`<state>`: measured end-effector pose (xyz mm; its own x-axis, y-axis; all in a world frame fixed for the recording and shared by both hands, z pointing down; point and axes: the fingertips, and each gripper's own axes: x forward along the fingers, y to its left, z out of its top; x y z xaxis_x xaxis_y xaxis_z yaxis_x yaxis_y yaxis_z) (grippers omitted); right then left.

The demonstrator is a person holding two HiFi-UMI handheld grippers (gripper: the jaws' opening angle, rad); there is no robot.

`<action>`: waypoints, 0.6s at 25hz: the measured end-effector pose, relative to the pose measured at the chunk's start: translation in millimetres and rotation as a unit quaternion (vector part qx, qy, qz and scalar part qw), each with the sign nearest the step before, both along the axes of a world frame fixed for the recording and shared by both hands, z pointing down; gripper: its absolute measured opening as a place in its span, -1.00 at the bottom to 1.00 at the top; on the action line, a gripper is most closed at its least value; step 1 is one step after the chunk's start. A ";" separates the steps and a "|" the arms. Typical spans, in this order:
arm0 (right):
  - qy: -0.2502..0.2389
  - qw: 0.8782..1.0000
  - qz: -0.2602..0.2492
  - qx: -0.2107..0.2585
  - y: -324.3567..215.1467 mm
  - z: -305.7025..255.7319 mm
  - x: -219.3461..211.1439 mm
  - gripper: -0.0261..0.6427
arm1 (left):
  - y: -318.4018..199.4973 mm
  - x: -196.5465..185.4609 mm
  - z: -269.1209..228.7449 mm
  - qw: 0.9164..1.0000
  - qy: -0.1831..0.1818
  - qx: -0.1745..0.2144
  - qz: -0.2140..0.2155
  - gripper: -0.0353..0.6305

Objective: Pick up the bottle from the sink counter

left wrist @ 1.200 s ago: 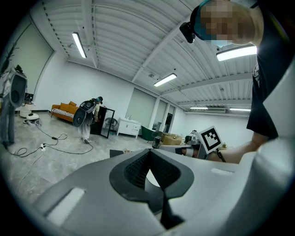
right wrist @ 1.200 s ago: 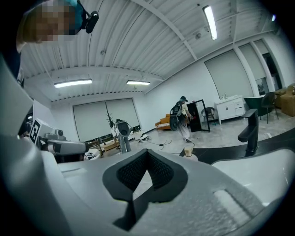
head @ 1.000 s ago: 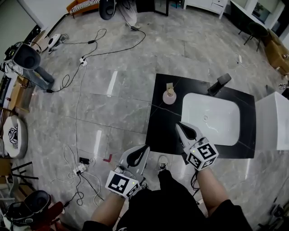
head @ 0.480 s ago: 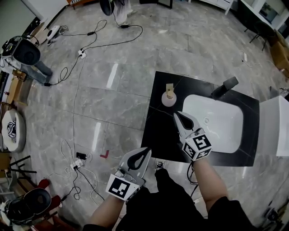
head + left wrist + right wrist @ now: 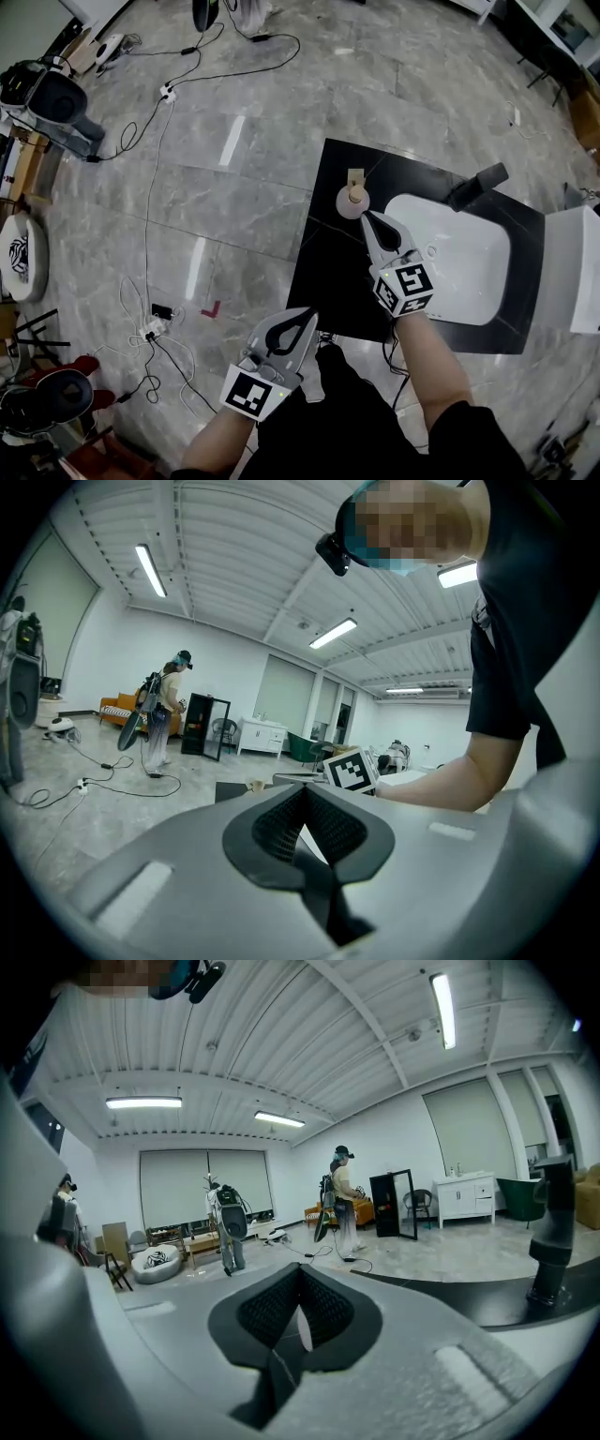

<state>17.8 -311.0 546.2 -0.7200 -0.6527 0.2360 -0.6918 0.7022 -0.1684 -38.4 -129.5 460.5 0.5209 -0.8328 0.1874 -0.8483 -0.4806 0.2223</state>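
Observation:
A small round pale bottle [image 5: 351,201] with a tan pump top stands on the black sink counter [image 5: 328,253], left of the white basin [image 5: 459,258]. My right gripper [image 5: 367,217] is shut and holds nothing. It reaches over the counter, its tip just right of the bottle and close to it. My left gripper [image 5: 310,317] hangs shut and empty below the counter's front edge, over the floor. In the left gripper view its jaws [image 5: 302,789] meet, and the bottle [image 5: 254,785] shows small beyond them. The right gripper view shows the right gripper [image 5: 300,1269] with its jaws together.
A dark faucet [image 5: 476,185] stands behind the basin, also in the right gripper view as a faucet [image 5: 551,1232]. A white unit [image 5: 574,267] adjoins the counter's right side. Cables and a power strip [image 5: 150,330] lie on the grey floor at the left. A person [image 5: 342,1199] stands far off.
My right gripper has moved forward across the counter, from near its front edge up beside the bottle. The left gripper has stayed low by the front edge.

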 end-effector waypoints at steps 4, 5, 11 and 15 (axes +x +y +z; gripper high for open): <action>-0.001 1.000 0.002 0.003 -9.2 5.0 -0.6 -0.91 | -3.9 2.5 3.9 1.000 0.001 -0.004 -0.001 -0.88; -0.001 1.000 0.002 0.004 -11.2 7.0 -0.5 -0.88 | -5.0 3.8 5.5 1.000 0.002 -0.006 -0.002 -0.88; 0.011 1.000 -0.005 0.018 -20.2 18.1 -4.0 -0.71 | -8.7 8.1 10.2 1.000 0.006 -0.013 -0.005 -0.88; 0.023 0.999 -0.002 0.033 -28.1 24.0 -6.9 -0.62 | -8.5 6.5 14.9 1.000 0.007 -0.018 -0.005 -0.88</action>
